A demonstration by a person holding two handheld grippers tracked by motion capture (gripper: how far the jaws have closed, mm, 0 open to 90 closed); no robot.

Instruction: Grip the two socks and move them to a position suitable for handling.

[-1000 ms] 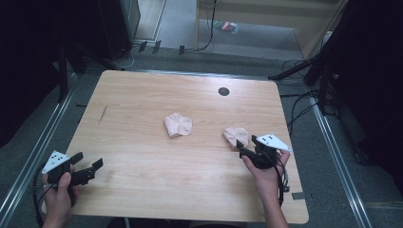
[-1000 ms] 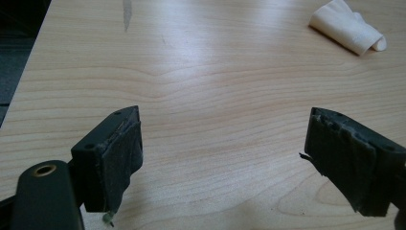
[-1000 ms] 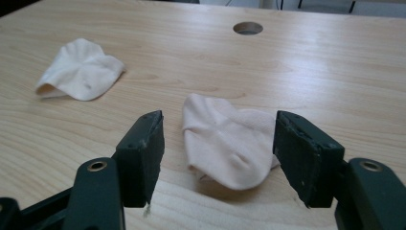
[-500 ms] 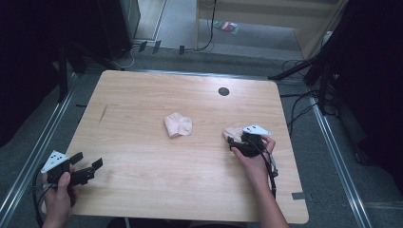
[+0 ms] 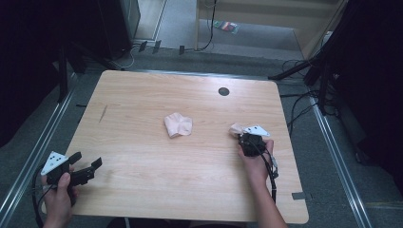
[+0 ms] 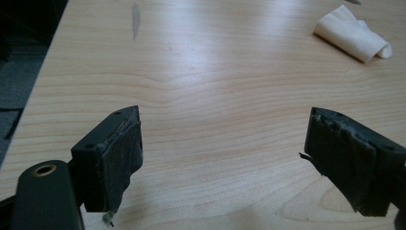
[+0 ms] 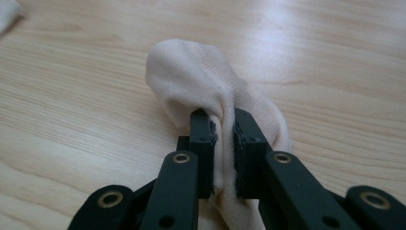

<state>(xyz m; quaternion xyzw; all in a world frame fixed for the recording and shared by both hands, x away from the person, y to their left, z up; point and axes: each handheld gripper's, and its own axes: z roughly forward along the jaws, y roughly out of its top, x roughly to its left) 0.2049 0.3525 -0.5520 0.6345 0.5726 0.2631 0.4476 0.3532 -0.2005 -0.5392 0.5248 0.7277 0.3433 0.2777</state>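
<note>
Here the right tool [image 7: 222, 143] is clenching a fold of the pale pink sock [image 7: 210, 81], its 2 black jaws pinching the fabric between them while the rest of the sock is bunching up ahead of the jaws and resting on the tabletop [image 7: 335, 57]. In the high view this sock [image 5: 236, 128] is lying toward the right side of the tabletop [image 5: 142, 95], near the right edge but not at it, with the right tool [image 5: 248, 141] sitting just behind it in the person's right hand [image 5: 256, 161].

A 2nd pale sock [image 5: 178, 125] is lying crumpled near the middle of the tabletop, well apart from the gripped one, with bare wood showing between them. In the left gripper view it [image 6: 352, 32] is showing far off at the upper right.

The left tool [image 6: 222, 158] is hanging released, its jaws standing wide apart over bare wood. In the high view the left tool [image 5: 88, 168] is hovering at the front left corner, close to the left and near edges, held by the left hand [image 5: 59, 197]. A small dark round hole [image 5: 224, 91] is sitting near the far edge.
</note>
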